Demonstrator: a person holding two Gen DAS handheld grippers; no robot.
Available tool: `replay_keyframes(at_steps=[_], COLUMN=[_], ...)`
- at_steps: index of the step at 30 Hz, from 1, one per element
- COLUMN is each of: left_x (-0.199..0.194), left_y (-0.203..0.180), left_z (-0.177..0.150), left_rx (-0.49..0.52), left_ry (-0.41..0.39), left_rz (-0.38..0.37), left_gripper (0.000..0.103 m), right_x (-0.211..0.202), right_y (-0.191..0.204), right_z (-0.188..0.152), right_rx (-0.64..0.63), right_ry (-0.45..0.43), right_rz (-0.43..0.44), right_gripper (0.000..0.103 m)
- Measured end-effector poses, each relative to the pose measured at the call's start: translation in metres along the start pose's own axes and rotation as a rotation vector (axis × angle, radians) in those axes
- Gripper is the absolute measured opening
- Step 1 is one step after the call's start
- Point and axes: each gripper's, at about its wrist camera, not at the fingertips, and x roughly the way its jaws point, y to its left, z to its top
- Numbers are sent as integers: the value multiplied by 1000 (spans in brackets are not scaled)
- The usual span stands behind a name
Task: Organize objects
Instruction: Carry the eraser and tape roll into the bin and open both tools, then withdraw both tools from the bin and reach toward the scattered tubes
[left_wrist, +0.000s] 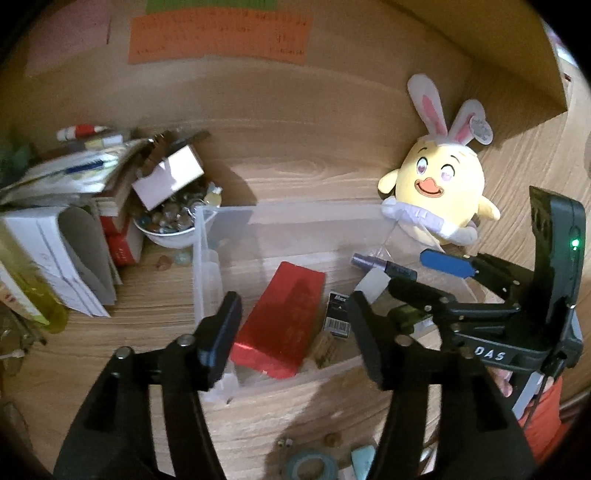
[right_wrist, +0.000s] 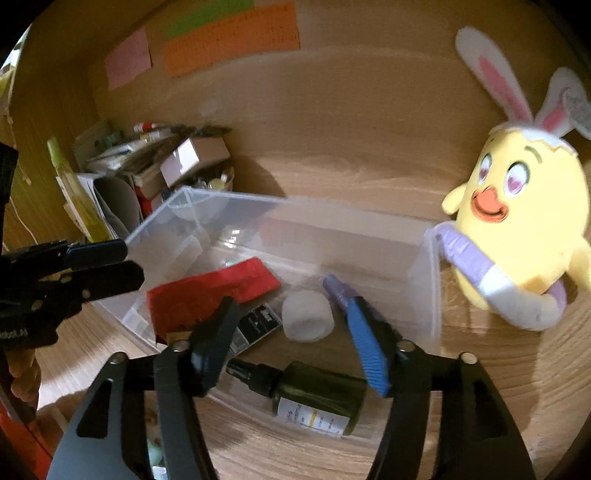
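On the wooden desk (left_wrist: 295, 173) stands a clear plastic bin (right_wrist: 295, 218), open at the top. Inside it lie a red packet (left_wrist: 280, 325), a small black box with a barcode (left_wrist: 338, 314), a white cylindrical piece (right_wrist: 308, 319), a purple-capped tube (right_wrist: 338, 290) and a dark green bottle with a black nozzle and a white label (right_wrist: 317, 397). The bottle lies on its side against the near wall of the bin.

The left gripper (left_wrist: 291, 332) is positioned above the near left part of the bin. Its jaws are apart, with nothing between them; the red packet lies on the bin floor beneath the gap.

The right gripper (right_wrist: 291, 339) is positioned above the near right part of the bin. Its jaws are likewise apart and grip nothing; one finger carries a blue pad (right_wrist: 367, 354). The white piece and the dark bottle lie below the gap, clear of both pads.

A yellow chick plush with rabbit ears (left_wrist: 439, 184) rests against the bin's far right corner, outside it. Left of the bin are a stack of papers and booklets (left_wrist: 62, 236), a small cardboard box (left_wrist: 168, 177) and a white bowl filled with small items (left_wrist: 171, 225). Coloured paper sheets (left_wrist: 218, 37) are fixed to the back panel. A roll of teal tape (left_wrist: 312, 463) lies on the desk in front of the bin.
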Motion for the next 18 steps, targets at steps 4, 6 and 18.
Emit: replay_keyframes(at_steps=[4,6,18], left_x=[-17,-24,-61], left_y=[-1,-1,3], left_z=[-4,-7,-42], left_rx=[4,3,8], left_ry=[-22,-29,-40], left_rz=[18,22,83], left_gripper=[75,78,89], right_x=[-19,-28,-69], right_y=[4,6,23], right_z=[0,-3,-37], right_rx=[-1,-3,-25], right_ry=[-38,-52,-86], right_rz=[9,15,12], right_gripper=[67,68,75])
